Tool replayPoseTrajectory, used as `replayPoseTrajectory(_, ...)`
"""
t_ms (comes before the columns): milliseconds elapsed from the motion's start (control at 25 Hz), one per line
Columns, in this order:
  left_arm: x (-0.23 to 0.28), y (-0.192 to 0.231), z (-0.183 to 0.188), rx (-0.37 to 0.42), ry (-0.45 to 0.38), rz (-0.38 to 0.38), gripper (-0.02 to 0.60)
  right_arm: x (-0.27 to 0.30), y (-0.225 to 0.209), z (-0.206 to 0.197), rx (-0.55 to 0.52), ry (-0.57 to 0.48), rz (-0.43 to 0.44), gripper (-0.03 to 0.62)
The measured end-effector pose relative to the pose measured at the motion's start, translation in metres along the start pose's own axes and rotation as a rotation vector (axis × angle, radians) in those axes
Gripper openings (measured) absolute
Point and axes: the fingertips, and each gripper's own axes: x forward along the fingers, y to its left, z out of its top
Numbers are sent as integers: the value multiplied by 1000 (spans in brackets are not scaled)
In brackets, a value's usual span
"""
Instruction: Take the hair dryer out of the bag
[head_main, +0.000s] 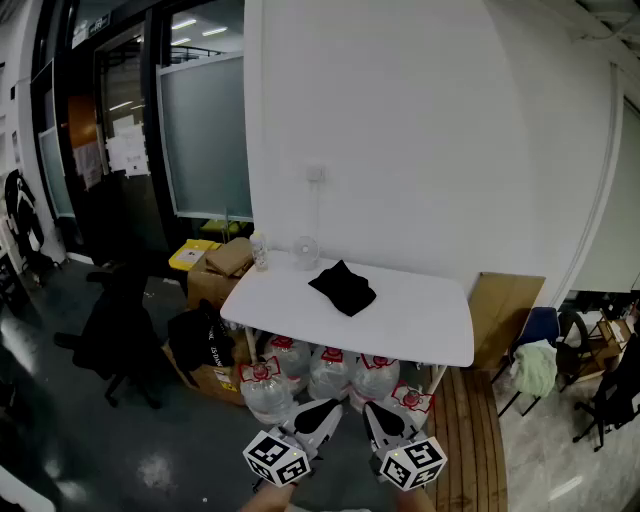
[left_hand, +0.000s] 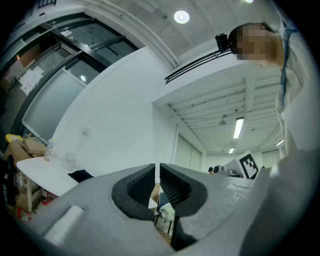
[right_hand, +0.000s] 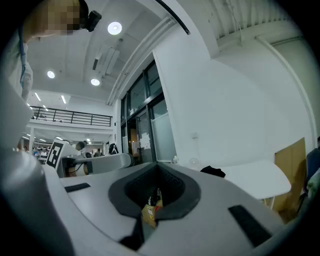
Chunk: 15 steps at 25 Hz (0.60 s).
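Head view: both grippers sit low at the bottom centre of the frame, side by side, well short of the table (head_main: 440, 330). The left gripper (head_main: 327, 409) has its jaws all but pressed together; in its own view (left_hand: 157, 169) only a thin slit shows between the ribbed pads, and nothing is in it. The right gripper (head_main: 372, 411) is pressed fully together and empty in its own view (right_hand: 157, 172). The black bag (head_main: 343, 286) lies crumpled on the white table, mid-frame, towards the far edge, well apart from both grippers. The dryer itself does not show. A small fan (head_main: 305, 250) stands behind the bag by the wall. Water jugs (head_main: 330, 372) crowd under the table, and cardboard boxes (head_main: 212, 285) sit at its left end.
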Motion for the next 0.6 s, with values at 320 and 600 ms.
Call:
replayPoseTrajectory(320, 5, -5, -13, -10, 29, -24, 35, -4, -2, -7, 18, 3, 14, 14)
replayPoseTrajectory(600, 19, 1, -24, -37, 52, -61, 35, -1, -18, -12, 100, -12, 25, 18)
